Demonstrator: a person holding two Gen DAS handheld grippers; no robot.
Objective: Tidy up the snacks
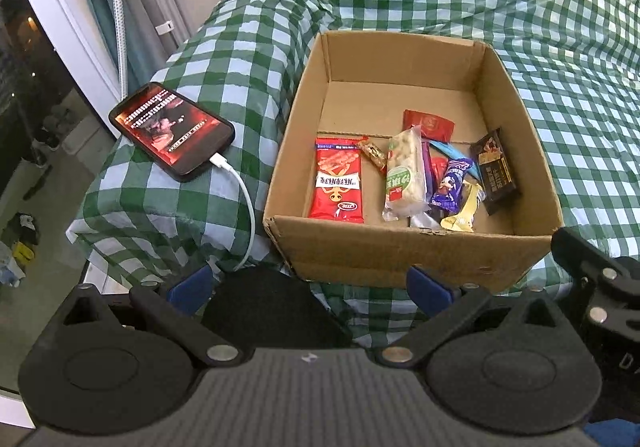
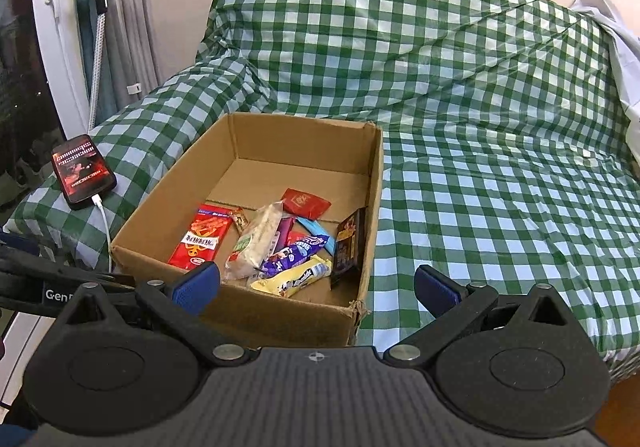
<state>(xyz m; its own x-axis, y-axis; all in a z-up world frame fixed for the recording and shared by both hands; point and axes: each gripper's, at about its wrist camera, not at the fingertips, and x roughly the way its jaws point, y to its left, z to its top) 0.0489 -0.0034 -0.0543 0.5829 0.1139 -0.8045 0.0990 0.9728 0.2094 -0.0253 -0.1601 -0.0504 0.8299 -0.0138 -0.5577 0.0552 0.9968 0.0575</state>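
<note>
An open cardboard box (image 1: 400, 259) (image 2: 280, 323) sits on a green checked cover and holds several wrapped snacks. Among them are a red packet (image 1: 338, 183) (image 2: 200, 237), a pale green-labelled bar (image 1: 404, 177) (image 2: 254, 239), a purple packet (image 1: 452, 183) (image 2: 290, 255), a yellow bar (image 1: 464, 211) (image 2: 296, 277), a dark chocolate bar (image 1: 496, 171) (image 2: 348, 243) and a small red pouch (image 1: 428, 125) (image 2: 306, 203). My left gripper (image 1: 310, 289) hangs open just before the box's near wall, nothing between its blue pads. My right gripper (image 2: 316, 289) is open too, empty, straddling the box's near right corner.
A black phone (image 1: 172, 131) (image 2: 82, 171) with a lit screen lies left of the box, a white cable (image 1: 248, 215) plugged into it. The checked cover (image 2: 500, 187) stretches wide to the right. A window frame and curtain (image 2: 120, 27) stand at the left; the floor drops off there.
</note>
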